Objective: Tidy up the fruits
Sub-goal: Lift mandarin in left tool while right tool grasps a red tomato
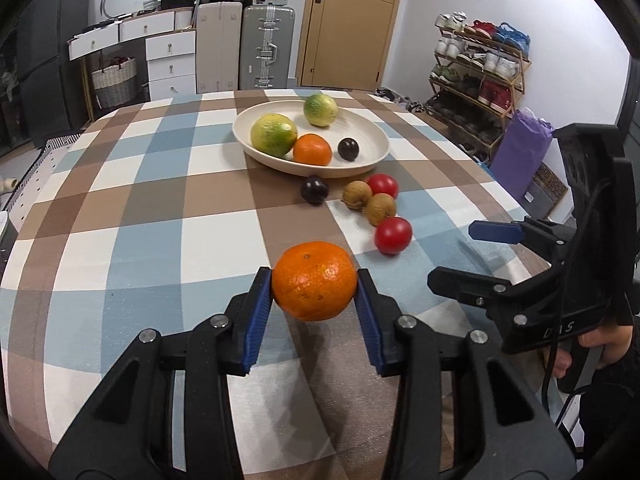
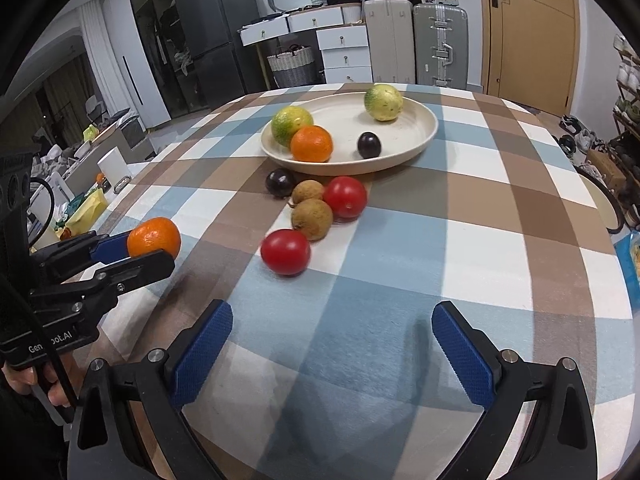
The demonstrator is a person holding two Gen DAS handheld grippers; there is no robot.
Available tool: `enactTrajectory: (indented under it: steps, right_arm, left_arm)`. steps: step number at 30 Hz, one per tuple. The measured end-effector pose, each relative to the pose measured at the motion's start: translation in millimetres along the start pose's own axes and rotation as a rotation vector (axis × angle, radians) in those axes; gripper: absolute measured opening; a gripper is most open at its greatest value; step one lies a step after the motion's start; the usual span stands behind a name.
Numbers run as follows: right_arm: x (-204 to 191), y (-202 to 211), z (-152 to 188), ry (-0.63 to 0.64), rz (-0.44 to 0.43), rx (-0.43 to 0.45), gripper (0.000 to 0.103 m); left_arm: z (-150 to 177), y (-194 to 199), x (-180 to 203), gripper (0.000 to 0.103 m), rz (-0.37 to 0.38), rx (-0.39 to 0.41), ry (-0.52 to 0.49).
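The left gripper [image 1: 315,286] is pinching an orange [image 1: 315,280] between its blue pads, lifted off the checked tablecloth [image 1: 160,216]. The plate [image 1: 360,160] is sitting at twelve o'clock from it. The right gripper [image 2: 332,348] is hanging wide and empty, a red tomato [image 2: 285,251] lying at eleven o'clock.

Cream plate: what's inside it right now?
The cream plate holds four fruits: two green-yellow citrus, one orange and one dark plum. Plate floor behind the near citrus and orange is covered, so anything small there can't be seen.
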State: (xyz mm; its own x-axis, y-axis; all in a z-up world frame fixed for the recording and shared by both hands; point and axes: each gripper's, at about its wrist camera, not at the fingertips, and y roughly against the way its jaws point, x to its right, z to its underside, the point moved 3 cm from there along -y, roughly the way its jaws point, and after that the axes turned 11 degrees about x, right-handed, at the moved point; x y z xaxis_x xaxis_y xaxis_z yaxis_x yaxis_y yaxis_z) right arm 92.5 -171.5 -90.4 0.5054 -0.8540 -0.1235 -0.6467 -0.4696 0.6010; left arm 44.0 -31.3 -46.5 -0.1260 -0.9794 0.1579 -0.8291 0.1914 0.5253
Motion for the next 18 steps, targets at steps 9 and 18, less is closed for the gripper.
enactTrajectory:
  steps: [9,18]
  right_arm:
    - [-23,-25,-9,0.031,-0.004,-0.030,0.080]
    - [-36,-38,-14,0.054,-0.020,-0.042,0.065]
  left_arm:
    - [-3,0,-20,0.038,-0.026,0.020,0.039]
    - [-4,2,-31,0.038,-0.033,0.026,0.073]
